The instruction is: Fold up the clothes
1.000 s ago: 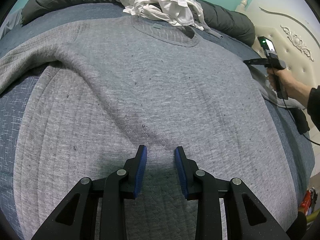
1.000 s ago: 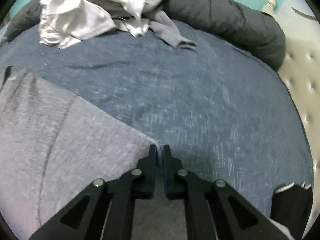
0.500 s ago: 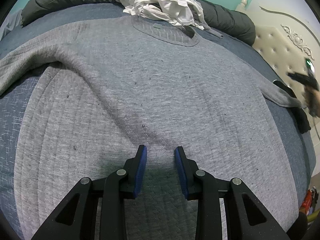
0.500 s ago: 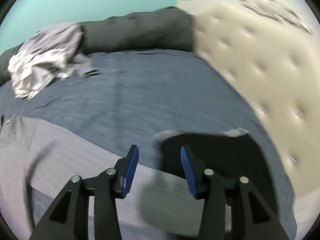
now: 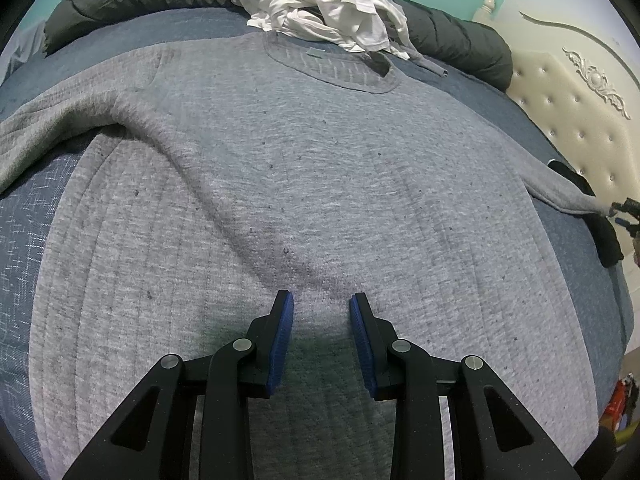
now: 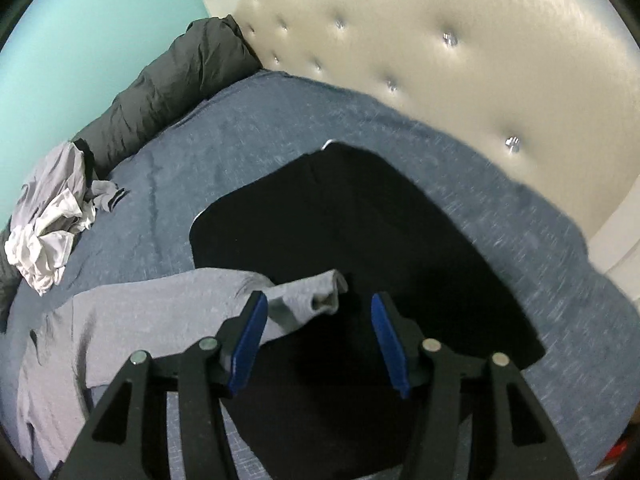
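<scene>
Right wrist view: my right gripper [image 6: 318,312] is opening, sleeve cuff [image 6: 320,294] lying loose between its pads; my left gripper [image 5: 321,306] is hovering part-spread over the grey sweatshirt [image 5: 320,168].

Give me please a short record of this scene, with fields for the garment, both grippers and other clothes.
garment: grey quilted sweatshirt, spread flat on blue bedcover
left gripper: open, over the hem, holding nothing
right gripper: jaws opening around the grey sleeve cuff, not pressing it
under cuff: black garment
other clothes: crumpled white pile
</scene>
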Demonstrator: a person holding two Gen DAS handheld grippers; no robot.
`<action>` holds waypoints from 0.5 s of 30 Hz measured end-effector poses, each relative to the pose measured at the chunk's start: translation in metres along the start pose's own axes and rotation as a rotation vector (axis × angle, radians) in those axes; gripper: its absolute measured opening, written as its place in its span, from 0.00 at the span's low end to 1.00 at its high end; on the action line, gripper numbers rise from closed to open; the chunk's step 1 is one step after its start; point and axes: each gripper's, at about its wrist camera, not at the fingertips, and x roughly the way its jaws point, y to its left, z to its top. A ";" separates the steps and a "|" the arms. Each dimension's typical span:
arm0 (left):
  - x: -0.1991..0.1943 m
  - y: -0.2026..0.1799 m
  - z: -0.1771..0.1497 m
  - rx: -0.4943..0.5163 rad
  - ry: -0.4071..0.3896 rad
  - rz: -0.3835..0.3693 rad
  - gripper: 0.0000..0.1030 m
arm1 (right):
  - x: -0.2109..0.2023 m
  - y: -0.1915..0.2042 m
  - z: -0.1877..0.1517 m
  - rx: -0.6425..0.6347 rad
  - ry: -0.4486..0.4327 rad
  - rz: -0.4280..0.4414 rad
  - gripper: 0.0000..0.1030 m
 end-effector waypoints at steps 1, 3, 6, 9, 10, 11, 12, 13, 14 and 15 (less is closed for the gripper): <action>0.000 0.000 0.000 0.000 0.000 -0.001 0.32 | 0.002 0.001 -0.001 0.010 0.001 0.018 0.52; 0.000 0.000 0.000 -0.001 0.000 -0.001 0.32 | 0.006 0.006 -0.001 0.016 0.003 0.029 0.30; 0.001 -0.001 0.000 -0.005 0.000 0.001 0.32 | 0.004 0.008 -0.003 0.028 -0.009 0.046 0.07; 0.001 0.001 0.000 -0.002 0.001 -0.003 0.32 | -0.003 0.004 -0.004 0.041 -0.021 0.056 0.05; 0.000 0.002 0.000 -0.002 0.001 -0.004 0.32 | -0.006 0.002 -0.004 0.044 -0.020 0.064 0.05; 0.000 0.002 0.000 -0.002 0.001 -0.005 0.32 | -0.009 0.000 -0.005 0.047 -0.019 0.072 0.05; 0.000 0.002 0.000 -0.003 0.001 -0.005 0.32 | -0.011 -0.002 -0.006 0.050 -0.017 0.080 0.04; 0.000 0.002 0.000 -0.003 0.001 -0.005 0.32 | -0.010 -0.003 -0.008 0.043 0.006 0.065 0.04; 0.000 0.002 0.000 -0.003 0.000 -0.005 0.32 | -0.005 -0.005 -0.014 0.035 0.045 0.038 0.04; 0.000 0.002 0.000 -0.003 0.000 -0.004 0.32 | 0.001 -0.009 -0.019 0.033 0.081 0.015 0.04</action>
